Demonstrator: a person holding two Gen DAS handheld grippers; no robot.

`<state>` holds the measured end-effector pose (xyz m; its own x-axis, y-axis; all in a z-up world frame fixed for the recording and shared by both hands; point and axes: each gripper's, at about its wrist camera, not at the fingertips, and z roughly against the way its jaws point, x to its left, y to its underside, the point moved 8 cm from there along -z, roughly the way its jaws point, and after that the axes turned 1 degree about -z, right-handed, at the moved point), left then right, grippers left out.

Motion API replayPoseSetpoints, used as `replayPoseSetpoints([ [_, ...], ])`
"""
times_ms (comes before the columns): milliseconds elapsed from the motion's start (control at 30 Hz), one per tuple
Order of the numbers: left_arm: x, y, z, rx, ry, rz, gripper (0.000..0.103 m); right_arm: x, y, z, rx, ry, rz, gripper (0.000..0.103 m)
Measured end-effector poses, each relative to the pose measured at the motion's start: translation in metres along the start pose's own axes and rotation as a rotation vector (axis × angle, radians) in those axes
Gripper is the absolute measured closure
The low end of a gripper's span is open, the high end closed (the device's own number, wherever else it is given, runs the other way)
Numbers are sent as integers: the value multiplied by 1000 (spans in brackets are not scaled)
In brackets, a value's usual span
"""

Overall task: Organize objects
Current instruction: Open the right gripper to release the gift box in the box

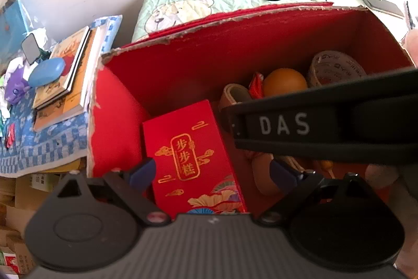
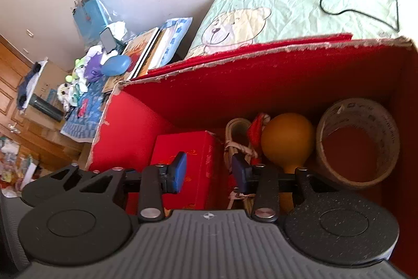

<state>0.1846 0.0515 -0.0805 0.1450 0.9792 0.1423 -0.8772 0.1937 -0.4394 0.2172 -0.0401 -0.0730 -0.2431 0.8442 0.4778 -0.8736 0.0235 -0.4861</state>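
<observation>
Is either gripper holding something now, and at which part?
Nothing is held. The left gripper stands open around the red packet, pads apart from it; the right gripper is open and empty.

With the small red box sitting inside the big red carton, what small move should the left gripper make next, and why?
Probably lift the left gripper straight up out of the red carton. Its jaws stand wide open on either side of the small red box, whose base looks to rest on the carton floor beside the orange ball and tape roll, so the placement looks done.
</observation>
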Motion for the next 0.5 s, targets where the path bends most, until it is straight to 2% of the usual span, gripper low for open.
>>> replayPoseSetpoints([
  [500, -2, -1, -1, -14, 24, -22, 9, -8, -3, 10, -97, 137, -18, 60],
])
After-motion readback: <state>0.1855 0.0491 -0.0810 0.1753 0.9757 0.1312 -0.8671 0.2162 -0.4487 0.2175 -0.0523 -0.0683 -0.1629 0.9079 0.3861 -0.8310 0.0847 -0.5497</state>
